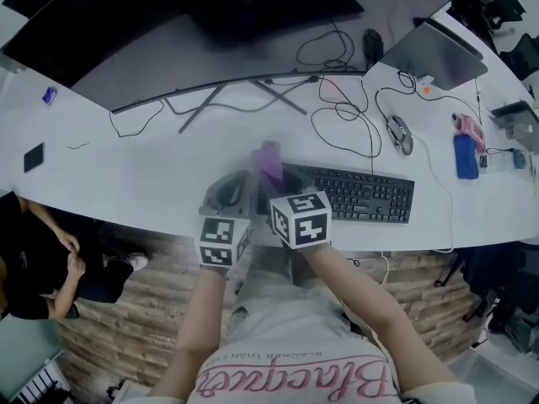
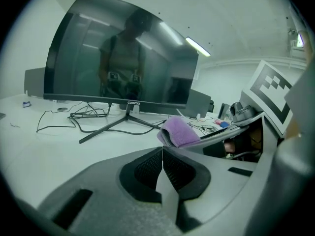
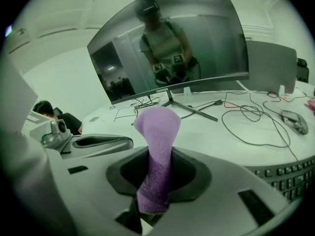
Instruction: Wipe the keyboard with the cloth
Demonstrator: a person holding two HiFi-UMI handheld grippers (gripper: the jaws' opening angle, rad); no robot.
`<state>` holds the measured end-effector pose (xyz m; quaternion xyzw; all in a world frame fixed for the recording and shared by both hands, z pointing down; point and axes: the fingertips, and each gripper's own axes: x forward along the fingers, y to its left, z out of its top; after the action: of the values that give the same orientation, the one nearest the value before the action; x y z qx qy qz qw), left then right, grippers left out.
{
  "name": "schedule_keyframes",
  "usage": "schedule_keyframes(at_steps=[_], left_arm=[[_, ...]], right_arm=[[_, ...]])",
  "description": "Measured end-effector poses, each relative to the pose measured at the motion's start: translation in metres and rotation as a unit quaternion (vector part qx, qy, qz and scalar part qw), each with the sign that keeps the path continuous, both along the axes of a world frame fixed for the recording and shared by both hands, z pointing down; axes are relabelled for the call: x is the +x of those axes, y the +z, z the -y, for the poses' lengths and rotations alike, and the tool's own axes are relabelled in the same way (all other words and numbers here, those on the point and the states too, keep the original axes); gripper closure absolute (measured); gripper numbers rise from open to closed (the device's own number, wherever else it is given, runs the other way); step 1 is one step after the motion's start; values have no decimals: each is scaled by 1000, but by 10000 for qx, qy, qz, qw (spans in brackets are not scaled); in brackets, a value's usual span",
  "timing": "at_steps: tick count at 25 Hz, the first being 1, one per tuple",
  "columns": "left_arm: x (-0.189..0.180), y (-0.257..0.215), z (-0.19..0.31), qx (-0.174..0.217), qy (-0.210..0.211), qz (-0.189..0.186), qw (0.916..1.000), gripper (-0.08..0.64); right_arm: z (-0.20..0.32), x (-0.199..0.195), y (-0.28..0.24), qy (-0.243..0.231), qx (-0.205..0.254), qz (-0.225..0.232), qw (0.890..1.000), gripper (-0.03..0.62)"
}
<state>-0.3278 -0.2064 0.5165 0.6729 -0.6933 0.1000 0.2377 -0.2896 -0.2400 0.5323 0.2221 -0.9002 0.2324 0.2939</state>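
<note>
Cloth (image 3: 157, 127), purple: clamped upright in the jaws of the right gripper (image 3: 156, 178), at the left end of the keyboard (image 1: 362, 196). Keyboard, black: flat on the white counter (image 1: 152, 175). Left gripper (image 2: 162, 168): jaws pressed together, nothing between them, just beside the right gripper. Monitor (image 2: 123, 53), curved: behind.

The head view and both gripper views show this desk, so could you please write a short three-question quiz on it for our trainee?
1. True or false: the left gripper holds the cloth.
2. In the head view, on which side of the right gripper does the keyboard lie? A. the person's right. B. the person's left. C. on the floor.
3. Fill in: the left gripper's jaws are ____, with nothing between them.
Key: 1 false, the right gripper holds it; 2 A; 3 shut.
</note>
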Motion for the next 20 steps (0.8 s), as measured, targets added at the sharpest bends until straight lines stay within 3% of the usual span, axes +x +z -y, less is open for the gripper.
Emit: schedule_keyframes(at_steps=[8, 20], left_arm=[[5, 2, 3, -48, 31, -81, 10000, 552], [27, 3, 14, -100, 38, 38, 9999, 552]], right_arm=[[6, 3, 11, -27, 30, -280, 9996, 499], [17, 25, 14, -106, -2, -291, 9995, 499]])
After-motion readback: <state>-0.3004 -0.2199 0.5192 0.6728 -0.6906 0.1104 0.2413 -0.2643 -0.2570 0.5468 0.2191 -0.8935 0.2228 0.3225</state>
